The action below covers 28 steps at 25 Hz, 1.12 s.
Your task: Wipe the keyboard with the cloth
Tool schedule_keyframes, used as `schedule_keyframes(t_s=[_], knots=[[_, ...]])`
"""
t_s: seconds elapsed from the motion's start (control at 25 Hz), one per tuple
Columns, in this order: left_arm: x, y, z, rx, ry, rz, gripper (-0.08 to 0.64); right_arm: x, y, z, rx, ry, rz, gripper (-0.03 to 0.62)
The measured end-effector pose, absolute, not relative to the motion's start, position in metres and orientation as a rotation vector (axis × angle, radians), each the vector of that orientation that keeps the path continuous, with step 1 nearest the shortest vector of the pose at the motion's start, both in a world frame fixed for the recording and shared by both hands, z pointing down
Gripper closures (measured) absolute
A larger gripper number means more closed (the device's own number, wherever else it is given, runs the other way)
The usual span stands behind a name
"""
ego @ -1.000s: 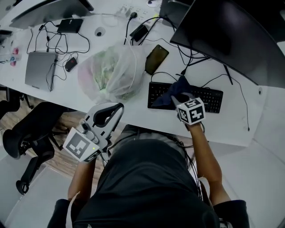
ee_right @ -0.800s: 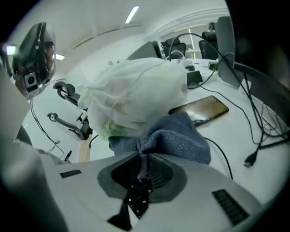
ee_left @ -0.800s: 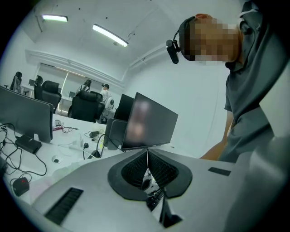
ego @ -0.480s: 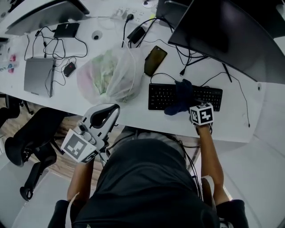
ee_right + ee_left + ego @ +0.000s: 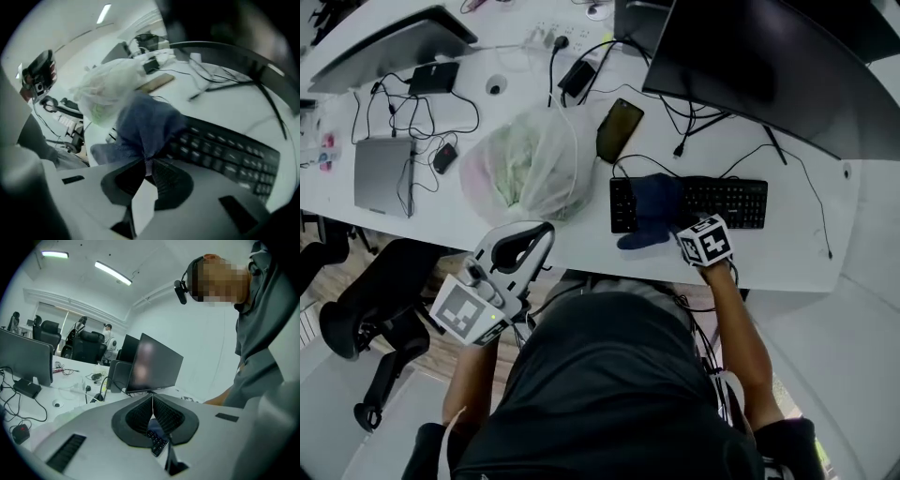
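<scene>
Right gripper (image 5: 147,165): we have jaws pinching fold of dark blue cloth (image 5: 652,208). Cloth drapes over left part of black keyboard (image 5: 724,199), lower edge spilling past keyboard's front onto white worktop (image 5: 787,255). Right keys bare.

Left gripper (image 5: 152,405): we hold it off worktop's front edge, well apart from keyboard, jaws pressed together, nothing between.

Just left of keyboard we see plastic bag (image 5: 525,159); phone (image 5: 619,129) behind it, dark monitor (image 5: 769,66) beyond.

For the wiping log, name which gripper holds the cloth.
The right gripper, shut on the blue cloth over the keyboard; the left gripper is shut and empty.
</scene>
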<state>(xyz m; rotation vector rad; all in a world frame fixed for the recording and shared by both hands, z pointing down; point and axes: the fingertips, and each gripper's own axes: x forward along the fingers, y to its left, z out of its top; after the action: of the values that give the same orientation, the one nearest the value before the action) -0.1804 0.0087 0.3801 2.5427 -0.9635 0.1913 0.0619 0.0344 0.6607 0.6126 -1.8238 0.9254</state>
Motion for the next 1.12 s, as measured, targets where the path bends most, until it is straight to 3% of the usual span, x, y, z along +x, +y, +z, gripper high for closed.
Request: schedule_keyframes(t_s=[0.08,0.16,0.4,0.48,0.6,0.84,0.96,1.12], knots=[[-0.183,0.008,0.385,2.526,-0.970,0.187,0.555,0.136,0.032,0.659,0.779,-1.705,0.951,0.549],[-0.180,0.006,0.387,2.523,-0.966,0.184,0.555,0.162,0.025,0.651,0.872,-1.660,0.930,0.549],[-0.150,-0.003,0.375,2.572,-0.908,0.199,0.555,-0.024,0.040,0.645,0.459,-1.985,0.878,0.550],[-0.143,-0.003,0.371,2.586,-0.906,0.213,0.555,-0.032,0.049,0.654,0.379,-1.968,0.852,0.550],[-0.143,0.000,0.372,2.573,-0.927,0.227,0.555,0.037,0.048,0.661,0.483,-1.890,0.923,0.550],[-0.141,-0.001,0.373,2.534,-0.971,0.224,0.555,0.244,0.036,0.650,0.885,-1.611,1.009,0.549],[-0.133,-0.009,0.367,2.555,-0.981,0.217,0.555,0.258,0.017,0.606,1.034,-1.728,1.152,0.549],[-0.130,-0.022,0.360,2.601,-1.022,0.207,0.555,0.209,-0.028,0.512,1.138,-2.204,1.315,0.549]])
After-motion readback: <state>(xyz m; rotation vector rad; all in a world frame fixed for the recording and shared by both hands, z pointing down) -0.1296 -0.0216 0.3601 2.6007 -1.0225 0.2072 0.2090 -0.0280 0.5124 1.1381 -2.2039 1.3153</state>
